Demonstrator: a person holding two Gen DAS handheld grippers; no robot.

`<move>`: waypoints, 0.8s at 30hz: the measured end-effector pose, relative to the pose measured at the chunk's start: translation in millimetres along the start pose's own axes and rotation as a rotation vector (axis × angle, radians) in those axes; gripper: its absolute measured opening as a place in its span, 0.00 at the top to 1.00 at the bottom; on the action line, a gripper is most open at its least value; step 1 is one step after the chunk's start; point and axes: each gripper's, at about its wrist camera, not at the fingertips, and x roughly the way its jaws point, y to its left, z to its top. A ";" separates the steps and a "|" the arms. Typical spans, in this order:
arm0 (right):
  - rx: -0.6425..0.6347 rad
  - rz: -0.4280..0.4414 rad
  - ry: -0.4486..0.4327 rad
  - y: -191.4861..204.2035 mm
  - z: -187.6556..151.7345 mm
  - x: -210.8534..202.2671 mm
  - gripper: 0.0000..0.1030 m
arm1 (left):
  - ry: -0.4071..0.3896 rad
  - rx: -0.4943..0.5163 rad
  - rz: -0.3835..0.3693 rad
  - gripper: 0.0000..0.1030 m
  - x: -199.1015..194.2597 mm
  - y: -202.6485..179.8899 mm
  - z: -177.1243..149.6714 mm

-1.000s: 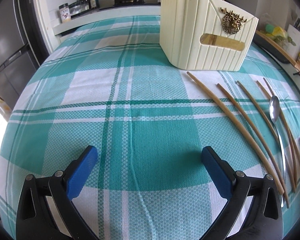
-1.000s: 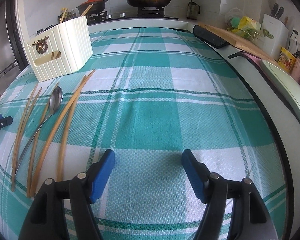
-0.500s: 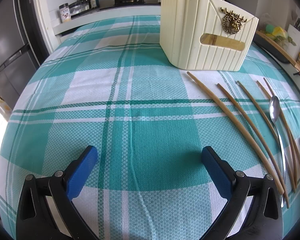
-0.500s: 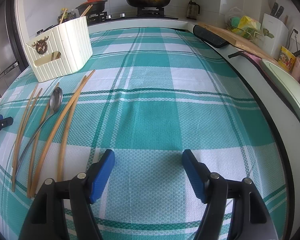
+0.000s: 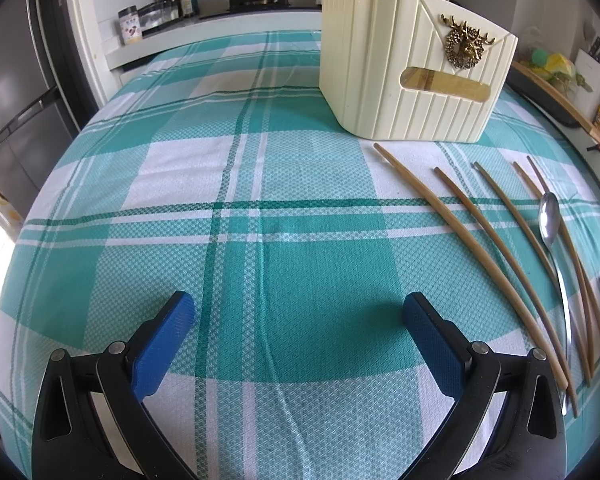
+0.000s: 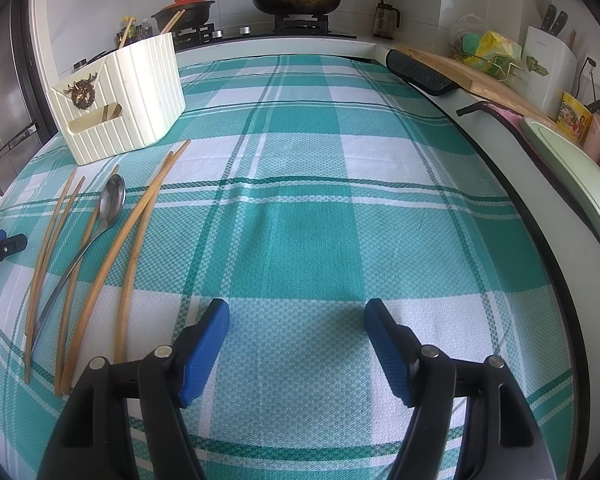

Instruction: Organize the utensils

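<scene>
While nothing is gripped yet:
left gripper [image 5: 298,314]: jaws wide, empty
right gripper [image 6: 296,320]: jaws wide, empty
chopsticks [image 5: 470,242], spoon [image 5: 550,220]: flat on table, reachable
holder [image 5: 412,64]: upright just behind them, likely their destination

I saw the table [image 5: 148,184] covered edge to edge by a teal-and-white plaid cloth [image 6: 320,240], slightly creased down its middle. On the cloth stood a cream ribbed utensil holder [image 5: 412,76] with a brass deer emblem, upright, toward the far side. Just in front of it lay several bamboo chopsticks [image 5: 464,240], loosely fanned and roughly parallel, with a metal spoon [image 5: 550,220] lying among them, bowl toward the holder.
</scene>
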 end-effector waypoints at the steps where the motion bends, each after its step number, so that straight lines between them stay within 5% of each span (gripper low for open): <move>1: -0.001 -0.001 0.000 0.2 0.0 -0.1 0.30 | 0.000 0.000 0.000 0.00 0.0 0.0 0.0; 16: -0.002 -0.001 0.001 1.7 0.6 0.1 0.29 | -0.004 -0.012 -0.020 0.00 -1.6 2.2 0.3; 21: -0.002 0.000 0.001 1.5 0.6 0.0 0.29 | -0.046 -0.275 -0.238 0.00 -18.6 16.5 -0.3; 24: -0.002 0.000 0.001 1.2 0.6 -0.1 0.29 | 0.014 -0.294 -0.311 0.00 -12.9 -5.5 10.7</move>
